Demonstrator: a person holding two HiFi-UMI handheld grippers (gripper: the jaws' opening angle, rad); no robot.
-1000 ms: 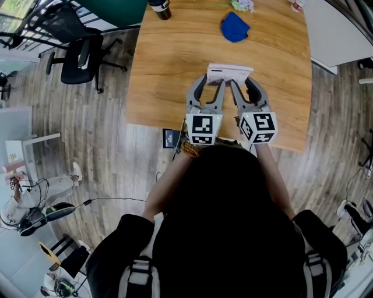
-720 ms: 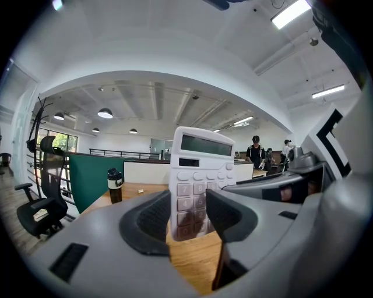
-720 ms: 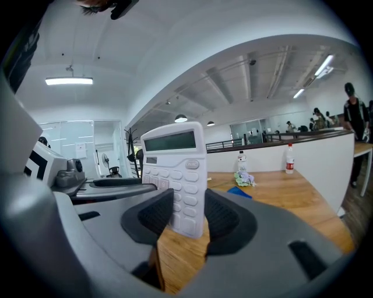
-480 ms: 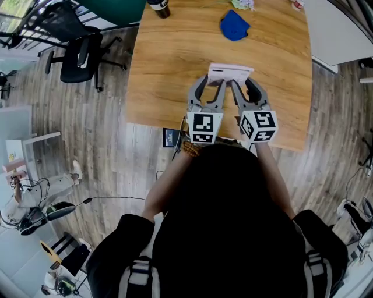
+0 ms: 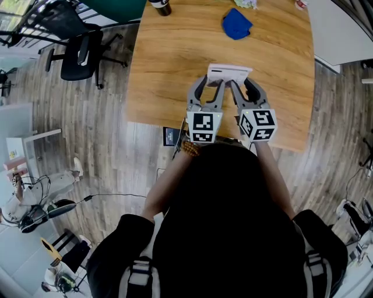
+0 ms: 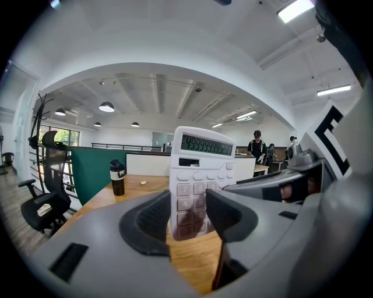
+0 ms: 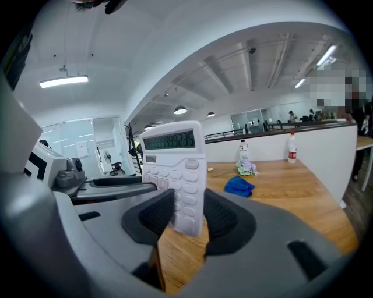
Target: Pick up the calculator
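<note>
A white calculator (image 5: 229,73) stands upright over the wooden table (image 5: 169,64), its display at the top. In the head view my left gripper (image 5: 214,81) and right gripper (image 5: 242,81) sit side by side at its near edge. The left gripper view has the calculator (image 6: 201,169) between the dark pads of my left gripper (image 6: 187,212), which close on its lower left part. In the right gripper view my right gripper (image 7: 187,212) is shut on the lower right edge of the calculator (image 7: 175,169). Its bottom edge appears to hang just above the wood.
A blue cloth (image 5: 236,26) lies farther back on the table, and a dark cup (image 5: 159,7) stands at the far left edge. A bottle (image 7: 292,147) and a small colourful bundle (image 7: 246,167) are at the far end. A black office chair (image 5: 78,52) stands on the floor to the left.
</note>
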